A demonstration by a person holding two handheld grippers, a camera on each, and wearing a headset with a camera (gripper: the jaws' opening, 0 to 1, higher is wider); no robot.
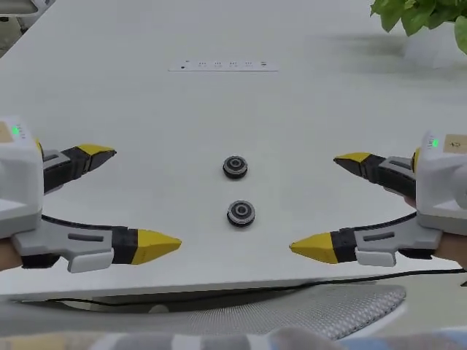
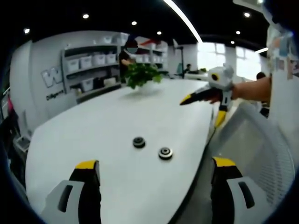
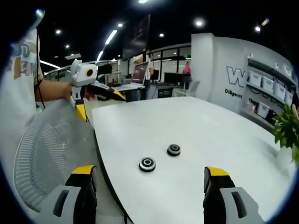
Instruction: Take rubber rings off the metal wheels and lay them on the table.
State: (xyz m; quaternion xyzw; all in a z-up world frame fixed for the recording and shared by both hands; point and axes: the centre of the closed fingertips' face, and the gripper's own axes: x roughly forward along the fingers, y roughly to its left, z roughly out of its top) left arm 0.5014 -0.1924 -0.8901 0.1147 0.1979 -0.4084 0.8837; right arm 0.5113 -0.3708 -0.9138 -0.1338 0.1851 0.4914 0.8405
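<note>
Left claw (image 1: 125, 197) gapes wide and empty in the head view. The right claw (image 1: 328, 203) mirrors it, jaws apart, nothing held. Between them on the bench (image 1: 219, 109) sit two wheels, near each other but not touching: far wheel (image 1: 235, 167) and near wheel (image 1: 241, 213). The near one wears a dark ring (image 1: 230, 214), and the far one looks to have one too. No grip made yet.

Over to the left gripper view: both wheels lie ahead of the open jaws, and the near wheel (image 2: 165, 152) sits toward the bench edge, with a chair (image 2: 261, 154) beyond. That's the worry. These wheels are loose on a smooth top, so a one-sided tug on a ring could skid one off the edge.

Right gripper view now, with the wheels ahead again and the far wheel (image 3: 174, 150) just behind its neighbour. A wide jaw coming in could clip the wrong wheel. A stretched ring could snap free and fly unless one claw pins the metal first.
</note>
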